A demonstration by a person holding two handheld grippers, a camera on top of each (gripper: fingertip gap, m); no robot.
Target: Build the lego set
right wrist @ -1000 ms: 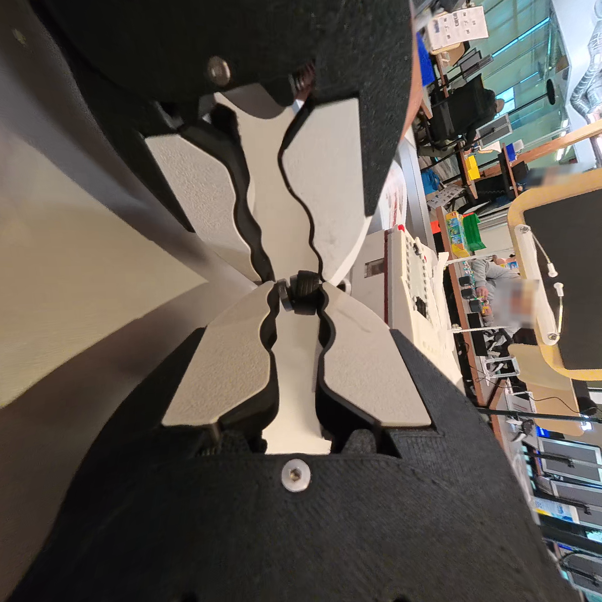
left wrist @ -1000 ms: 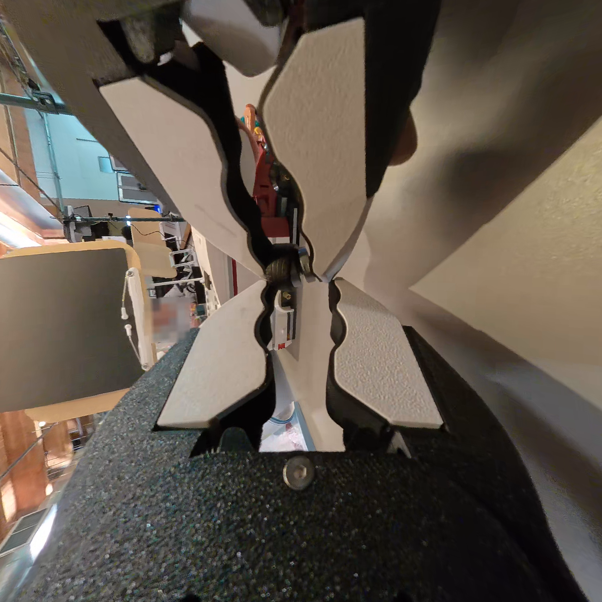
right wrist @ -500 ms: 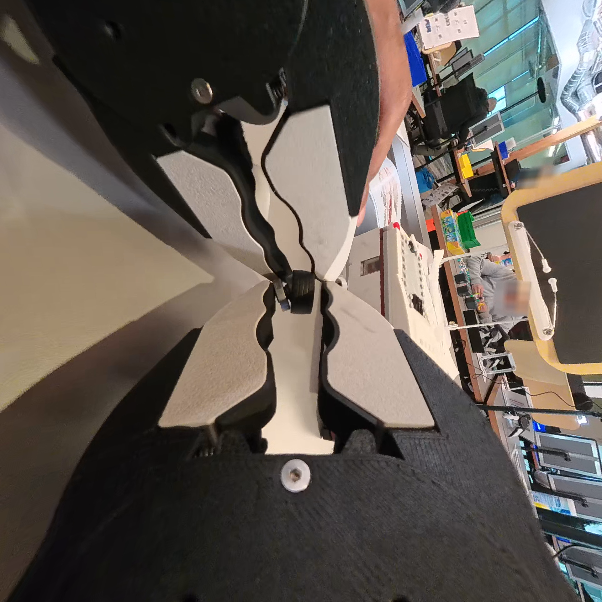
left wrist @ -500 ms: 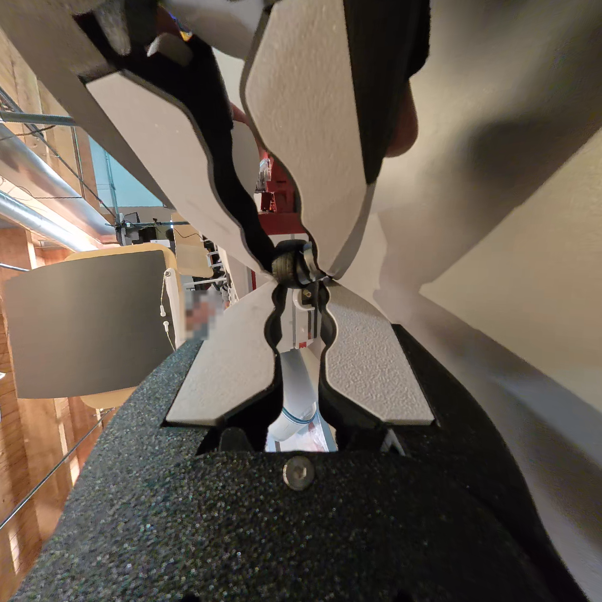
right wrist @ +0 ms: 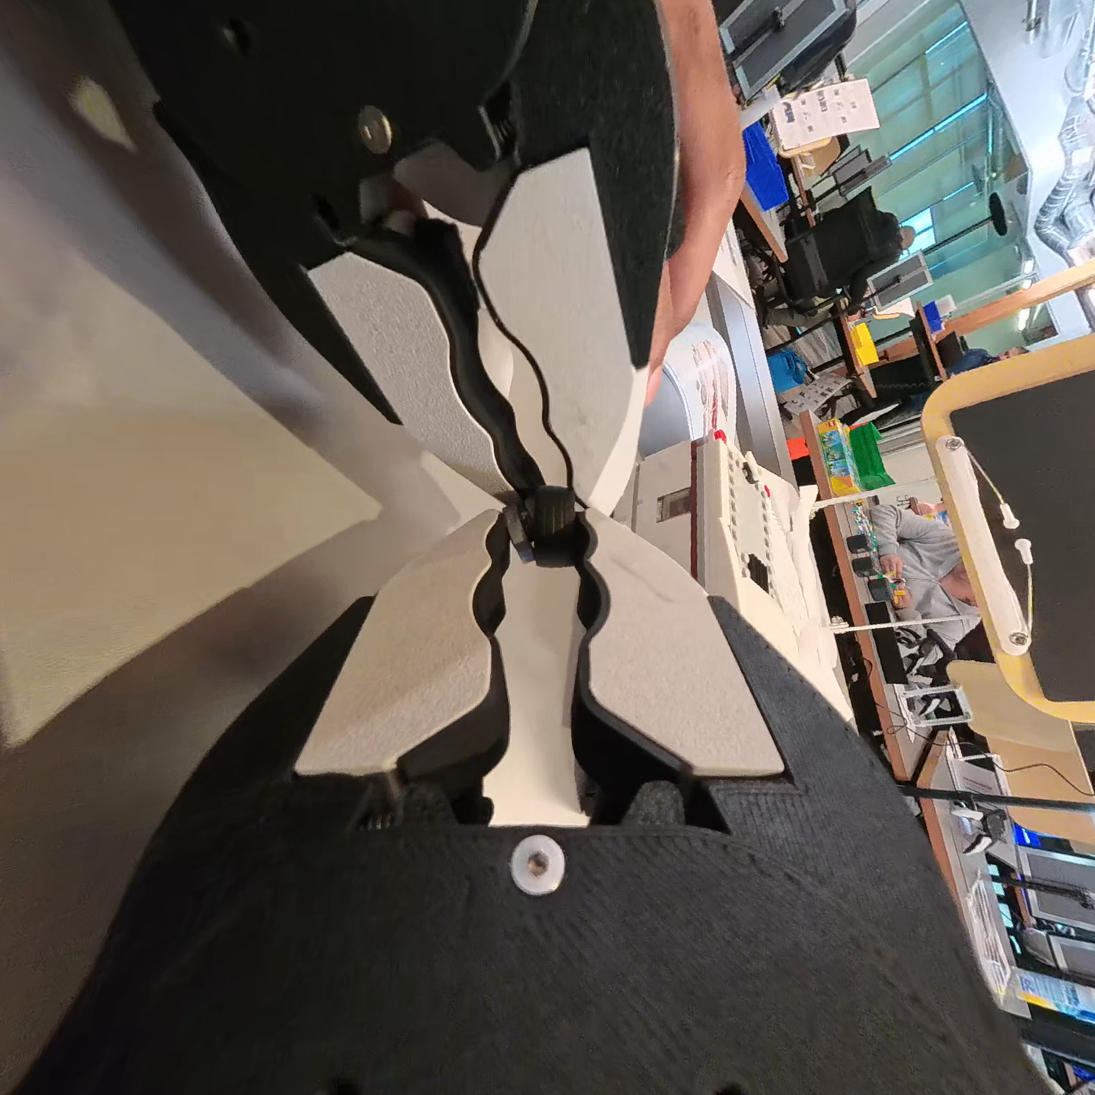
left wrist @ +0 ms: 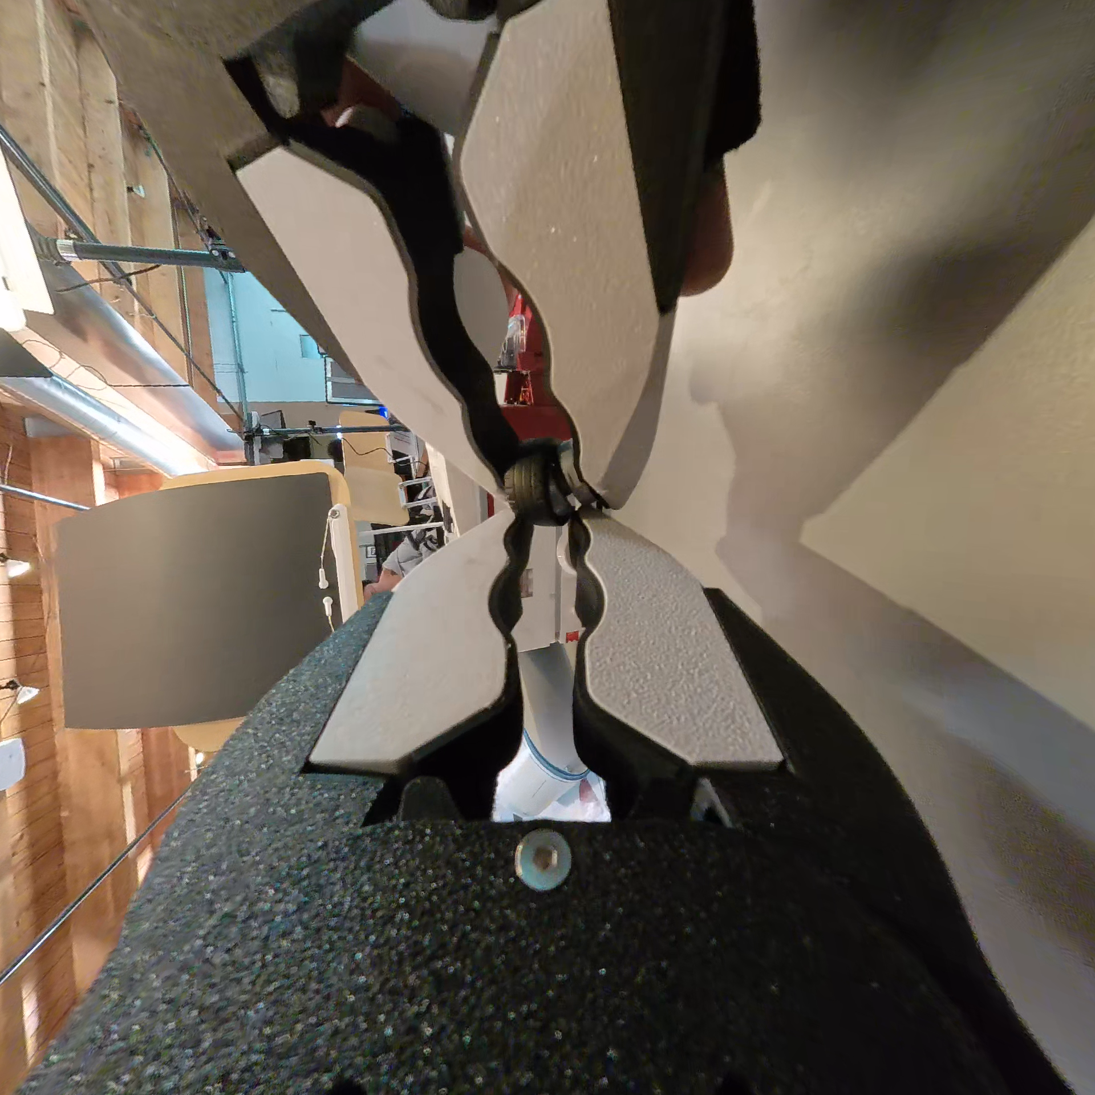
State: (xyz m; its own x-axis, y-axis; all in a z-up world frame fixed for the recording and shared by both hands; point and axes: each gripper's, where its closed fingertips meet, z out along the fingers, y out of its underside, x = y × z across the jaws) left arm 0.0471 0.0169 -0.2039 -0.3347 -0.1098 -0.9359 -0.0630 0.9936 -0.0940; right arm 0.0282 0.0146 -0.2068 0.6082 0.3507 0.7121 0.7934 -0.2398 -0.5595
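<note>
The left gripper [left wrist: 546, 521] and the right gripper [right wrist: 548, 527] meet tip to tip at the centre of both frames, with a small black wheel [left wrist: 529, 486] between them, clear of the pale surface [left wrist: 889, 415] behind. A flat grey piece [right wrist: 514, 533] sits against one side of the wheel. In the right wrist view, the right gripper's jaws stand narrowly apart and are clenched across the ribbed tread, one fingertip on each side. The left gripper's jaws are drawn closer together. Their tips lie against the near end of the wheel and its side piece, but whether they press on it cannot be told. With so small a part shared by two sets of tips, the sound method is probably to keep both tools on one line. Hold the wheel square by its tread, and apply no twist or side load that could roll it out of the grasp. A white studded brick model [right wrist: 740, 533] stands just beyond, right of centre.
</note>
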